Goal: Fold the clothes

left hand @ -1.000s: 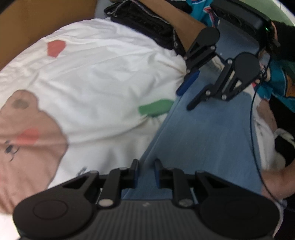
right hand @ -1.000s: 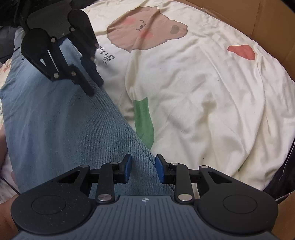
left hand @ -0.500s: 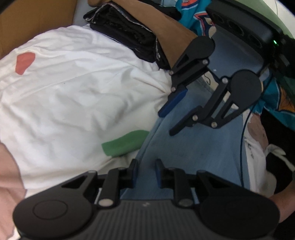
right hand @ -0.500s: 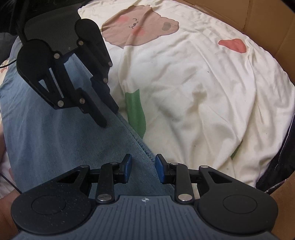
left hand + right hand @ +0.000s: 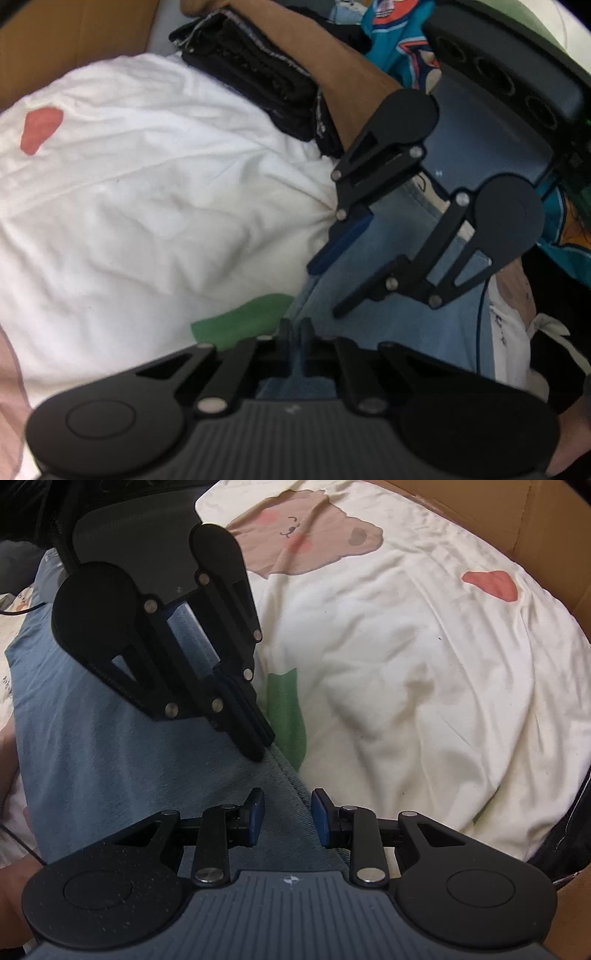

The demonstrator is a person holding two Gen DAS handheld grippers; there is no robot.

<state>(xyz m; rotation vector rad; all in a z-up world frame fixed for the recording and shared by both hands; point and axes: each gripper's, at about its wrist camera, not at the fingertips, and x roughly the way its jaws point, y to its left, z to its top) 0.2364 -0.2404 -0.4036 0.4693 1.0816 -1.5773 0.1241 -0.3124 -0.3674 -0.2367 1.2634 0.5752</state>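
Observation:
Blue jeans lie flat on a white printed bed sheet. My left gripper is shut on the jeans' long edge, next to a green patch of the sheet. In the right wrist view the left gripper pinches that same hem. My right gripper is open, with the jeans' edge lying between its blue pads and a gap on each side. From the left wrist view the right gripper hovers just beyond my left one, its fingers apart over the denim.
A cardboard wall borders the sheet on the far side. Folded black clothes and a teal garment lie past the jeans. A person's forearm crosses above them. A thin cable trails over the jeans.
My left gripper's fingers have closed onto the jeans' edge. The two grippers have drawn much closer together along that edge. The right gripper's opening is unchanged.

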